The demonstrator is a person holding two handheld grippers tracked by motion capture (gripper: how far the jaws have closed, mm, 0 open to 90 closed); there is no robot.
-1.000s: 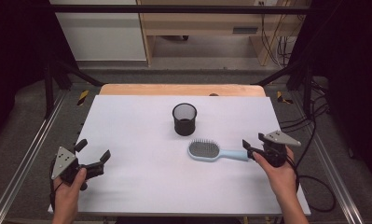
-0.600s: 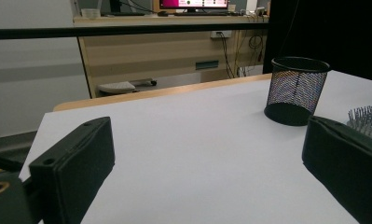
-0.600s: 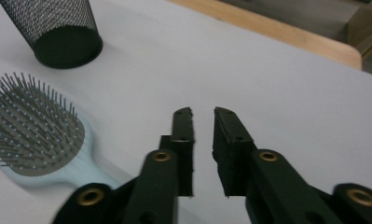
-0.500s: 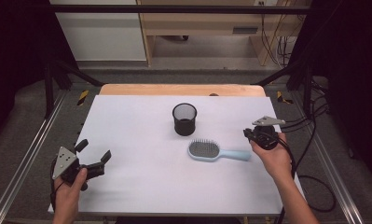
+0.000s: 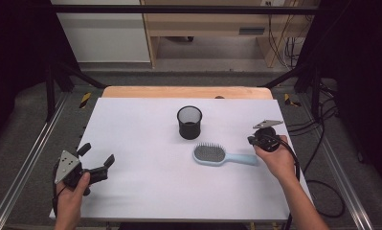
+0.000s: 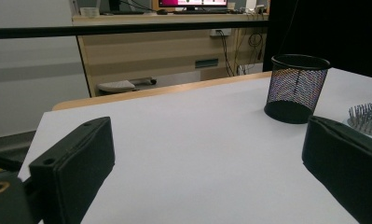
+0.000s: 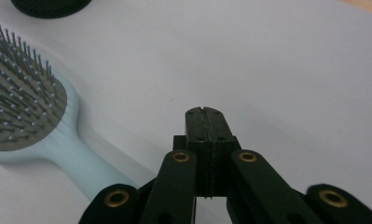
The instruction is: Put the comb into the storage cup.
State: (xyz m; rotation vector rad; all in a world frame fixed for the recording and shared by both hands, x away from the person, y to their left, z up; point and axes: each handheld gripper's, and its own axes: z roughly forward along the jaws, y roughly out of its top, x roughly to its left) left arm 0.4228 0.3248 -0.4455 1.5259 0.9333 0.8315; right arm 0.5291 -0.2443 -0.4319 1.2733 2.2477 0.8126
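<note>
Two grippers are out over the white table point(image 5: 145, 191), and we read the work in hand as picking up the light blue hairbrush point(image 5: 217, 155), perhaps to stand it in the black mesh cup point(image 5: 189, 122) just beyond it. The hairbrush lies flat, bristles up, right of centre, its head near the cup and its handle pointing right toward the right gripper point(image 5: 252, 140). In the right gripper view that gripper's point(image 7: 206, 112) jaws have just been closing and now meet pad to pad with nothing between them; the handle point(image 7: 88, 170) passes to their left, outside the grip. The left gripper point(image 5: 98, 163) rests at the near left corner, well apart from the brush, its jaws spread wide on empty air.

The risk, as we judge it, is plain: shut jaws cannot take the handle. If we push on like this they will only nudge or spin the brush, maybe against the cup. We would need to open, line up across the handle, then close; a grip near the handle's tip could let the heavy head droop.
</note>
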